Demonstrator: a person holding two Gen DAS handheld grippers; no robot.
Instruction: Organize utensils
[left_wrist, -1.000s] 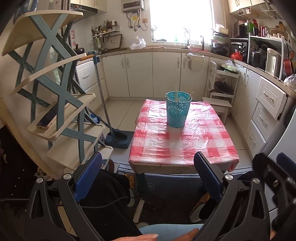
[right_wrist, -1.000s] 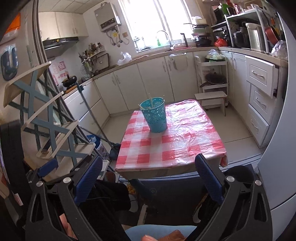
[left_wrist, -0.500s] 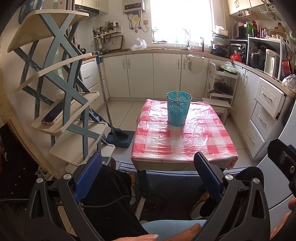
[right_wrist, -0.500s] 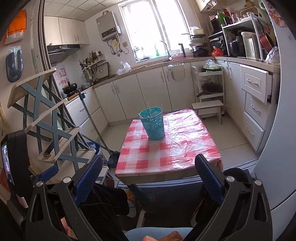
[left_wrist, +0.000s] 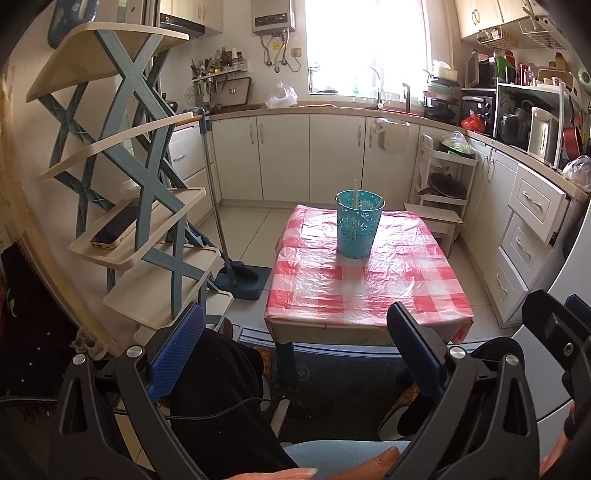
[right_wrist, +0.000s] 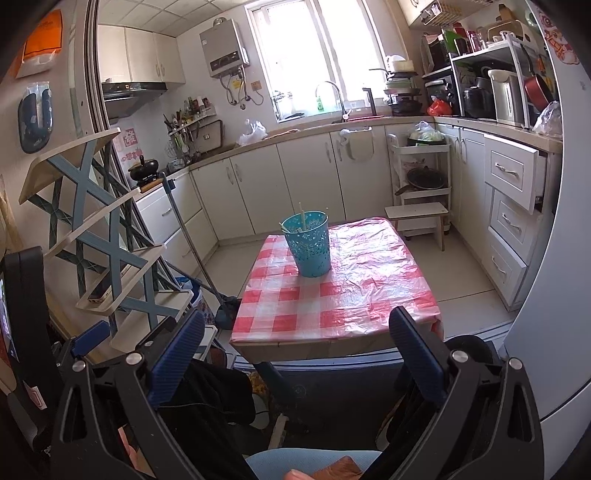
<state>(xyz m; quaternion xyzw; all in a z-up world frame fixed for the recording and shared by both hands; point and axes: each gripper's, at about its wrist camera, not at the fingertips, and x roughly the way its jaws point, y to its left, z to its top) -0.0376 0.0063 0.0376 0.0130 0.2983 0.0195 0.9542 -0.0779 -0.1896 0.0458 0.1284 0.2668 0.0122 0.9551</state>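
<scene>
Teal utensil holder (left_wrist: 357, 224) upright on checked table (left_wrist: 369, 291), 12 o'clock of both tongs; sticks (left_wrist: 354, 198) inside lean near-vertical. L gripper (left_wrist: 295, 332) & R gripper (right_wrist: 297, 336) spread wide, holding nothing.

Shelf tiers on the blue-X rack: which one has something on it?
The middle tier: a phone lies flat on it. The top tier and the tier below show bare.
</scene>
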